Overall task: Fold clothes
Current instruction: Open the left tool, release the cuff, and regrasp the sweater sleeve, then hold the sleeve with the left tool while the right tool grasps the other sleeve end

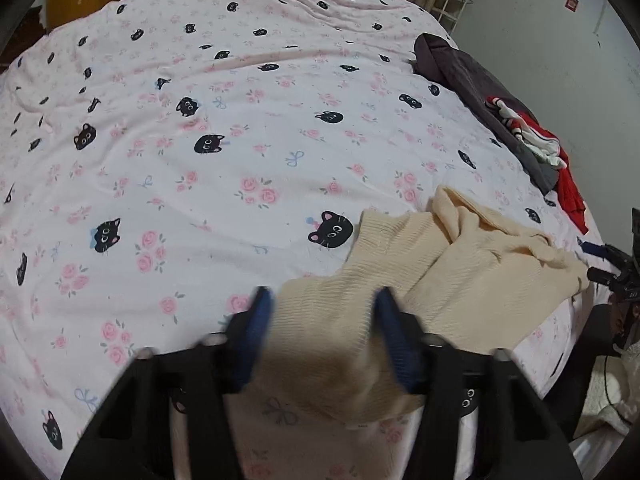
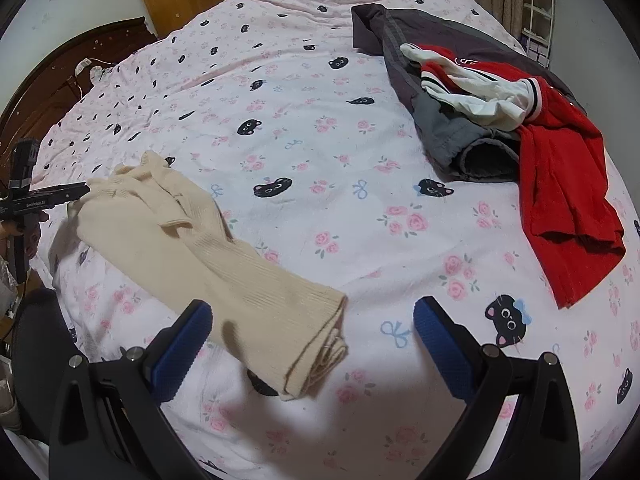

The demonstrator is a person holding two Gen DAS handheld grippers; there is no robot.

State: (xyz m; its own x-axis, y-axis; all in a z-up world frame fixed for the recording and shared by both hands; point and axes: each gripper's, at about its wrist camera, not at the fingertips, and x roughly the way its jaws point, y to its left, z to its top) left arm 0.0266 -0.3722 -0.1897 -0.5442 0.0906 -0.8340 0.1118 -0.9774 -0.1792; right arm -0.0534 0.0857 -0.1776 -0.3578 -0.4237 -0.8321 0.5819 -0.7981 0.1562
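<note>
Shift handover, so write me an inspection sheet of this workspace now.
Surface: bed sheet, pink with cat and rose print, wrinkled.
Job's things: cream sweater, partly folded, near edge.
Clutter: pile of dark, red and white clothes on the far right.
Grippers: left gripper open, sweater between the jaws; right gripper open, over the sweater's folded end.
Cables: white cable by the dark wooden headboard.
Surroundings: white wire rack, curtains, wooden door.
</note>
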